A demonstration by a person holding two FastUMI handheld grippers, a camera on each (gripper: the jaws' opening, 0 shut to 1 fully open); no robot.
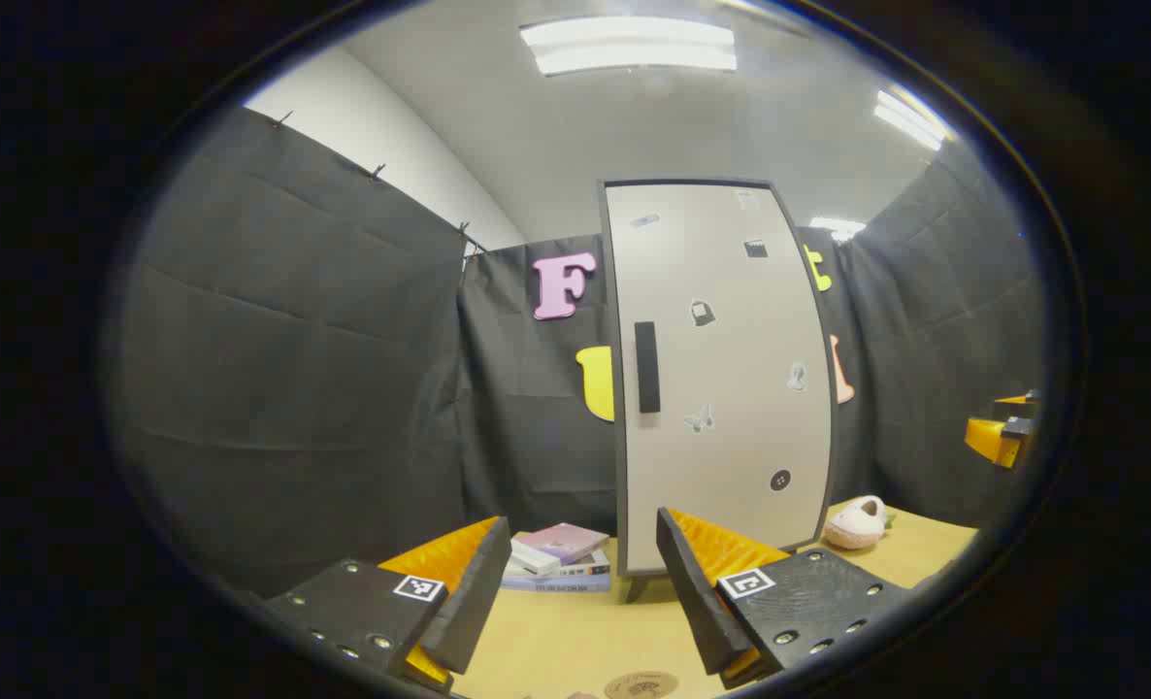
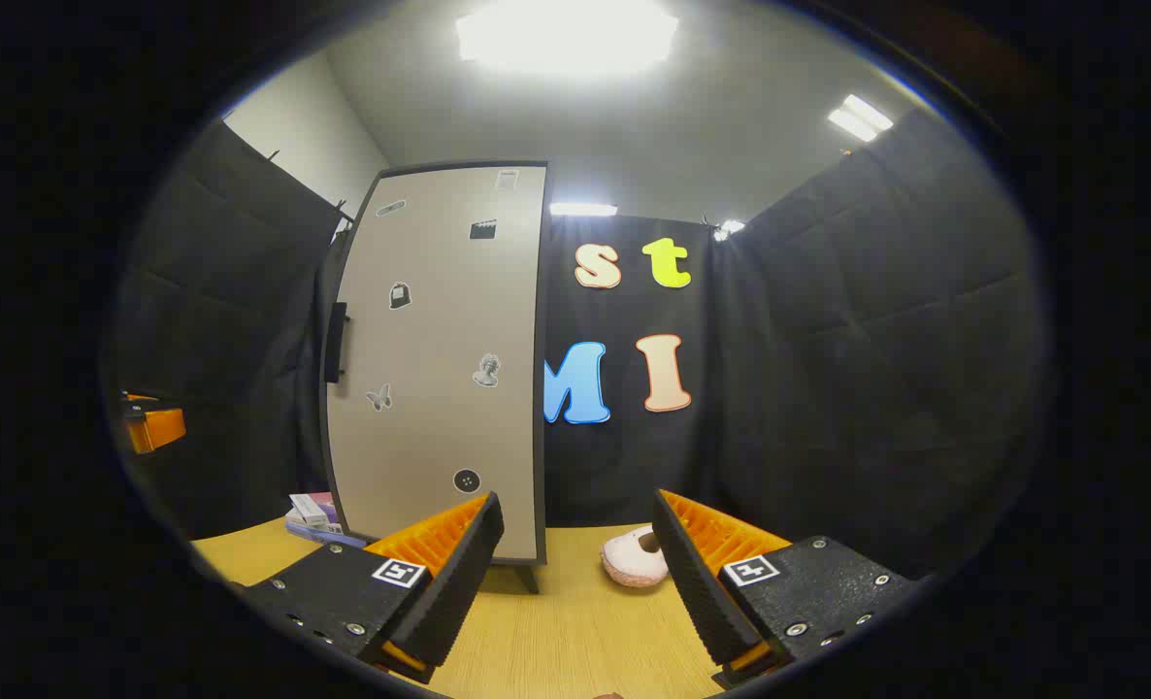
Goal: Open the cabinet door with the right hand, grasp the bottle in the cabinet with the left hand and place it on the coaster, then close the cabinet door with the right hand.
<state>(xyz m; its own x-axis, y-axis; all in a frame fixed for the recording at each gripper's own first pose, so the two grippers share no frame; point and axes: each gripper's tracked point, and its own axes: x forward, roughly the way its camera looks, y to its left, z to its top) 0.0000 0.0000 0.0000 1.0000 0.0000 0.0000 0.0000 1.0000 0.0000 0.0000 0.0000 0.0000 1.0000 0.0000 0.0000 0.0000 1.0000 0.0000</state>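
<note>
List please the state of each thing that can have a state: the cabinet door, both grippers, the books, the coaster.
cabinet door: shut, handle untouched.
left gripper: open, holds nothing.
right gripper: open, holds nothing, short of the door.
books: stacked flat on the table, left of the cabinet.
coaster: flat on the table, nothing on it.
plush toy: lies on the table, right of the cabinet.

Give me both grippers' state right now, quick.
Left gripper: open, holding nothing, facing the closed pale grey cabinet door.
Right gripper: open, holding nothing, above the light wooden table.
</note>
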